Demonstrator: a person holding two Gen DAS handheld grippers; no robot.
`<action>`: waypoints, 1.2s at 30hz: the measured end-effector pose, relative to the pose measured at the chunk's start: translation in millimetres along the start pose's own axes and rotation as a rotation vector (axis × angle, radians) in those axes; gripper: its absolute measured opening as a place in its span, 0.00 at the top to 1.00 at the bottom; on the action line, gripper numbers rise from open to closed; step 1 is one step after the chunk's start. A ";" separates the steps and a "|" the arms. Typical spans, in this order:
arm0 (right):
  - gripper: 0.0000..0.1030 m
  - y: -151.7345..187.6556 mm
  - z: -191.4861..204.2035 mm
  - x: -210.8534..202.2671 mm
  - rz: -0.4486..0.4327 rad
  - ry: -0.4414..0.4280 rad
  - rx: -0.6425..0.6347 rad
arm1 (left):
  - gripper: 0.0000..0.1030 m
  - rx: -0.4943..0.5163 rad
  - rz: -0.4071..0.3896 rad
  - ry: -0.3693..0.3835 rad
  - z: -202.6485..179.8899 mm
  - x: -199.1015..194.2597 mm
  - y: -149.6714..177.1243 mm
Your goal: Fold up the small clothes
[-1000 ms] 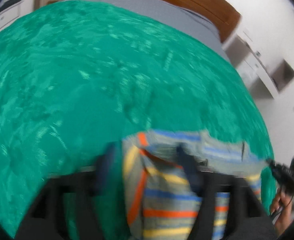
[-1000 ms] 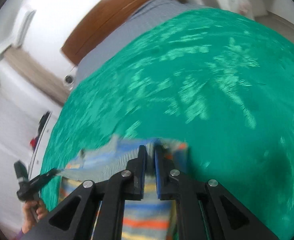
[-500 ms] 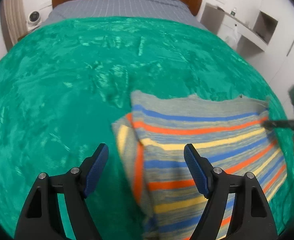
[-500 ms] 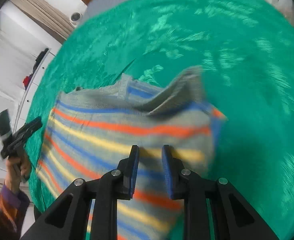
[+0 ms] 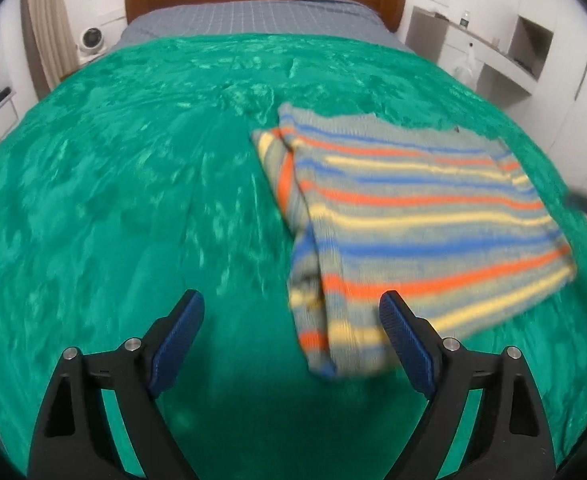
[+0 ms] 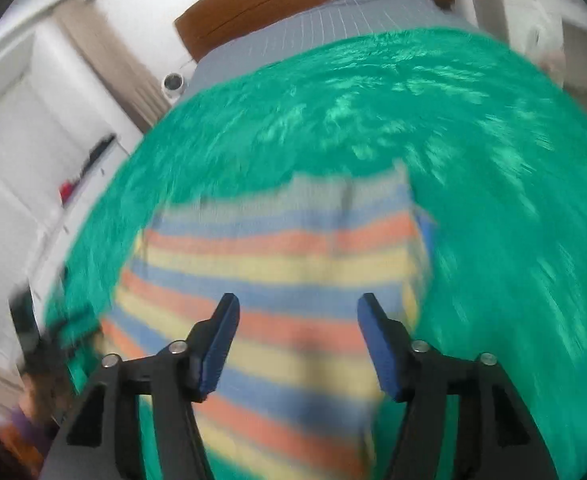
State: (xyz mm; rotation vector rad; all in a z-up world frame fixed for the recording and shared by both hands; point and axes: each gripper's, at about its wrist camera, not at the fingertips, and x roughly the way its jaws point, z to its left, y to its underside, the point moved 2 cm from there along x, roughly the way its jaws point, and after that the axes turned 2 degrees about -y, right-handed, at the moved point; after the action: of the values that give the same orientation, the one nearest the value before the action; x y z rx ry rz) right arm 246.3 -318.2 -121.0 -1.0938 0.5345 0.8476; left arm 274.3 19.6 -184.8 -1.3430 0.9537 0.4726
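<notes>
**A:** Status of the fold?

**B:** We read the striped garment point(image 5: 421, 216) as lying folded over on the green blanket point(image 5: 113, 184), at about 2 o'clock from the left gripper point(image 5: 291, 336). A doubled layer shows along its left edge, with a narrow flap running toward 6 o'clock. We judge one fold as just laid down and released.

**A:** Jaw state?

**B:** The left gripper's jaws stand wide apart and have just been opening further; nothing is between them but blanket, and the garment's lower corner sits just beside the right-hand finger point(image 5: 405, 344). The right gripper point(image 6: 297, 340) has just been opening from nearly closed; its jaws now stand apart above the striped cloth, and no pad presses on it. That view is blurred, so we cannot tell how far above the cloth it is.

**A:** Next move?

**B:** We expect a second fold. That calls for each gripper to take a fresh edge, probably the near hem at 6 o'clock, pinching both layers together so the first fold does not slide open. The loose flap on the left should be squared first.
</notes>
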 end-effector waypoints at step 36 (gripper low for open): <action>0.49 100.3 -69.7 -79.2 -0.043 0.122 0.097 | 0.22 0.364 -0.098 0.080 -214.1 -10.5 1.8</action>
State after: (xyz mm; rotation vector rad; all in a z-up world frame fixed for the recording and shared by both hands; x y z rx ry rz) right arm 120.5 -387.7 -143.8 -1.0684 0.6450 0.7133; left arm 202.0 -181.3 -165.7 -1.0770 0.9807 0.1605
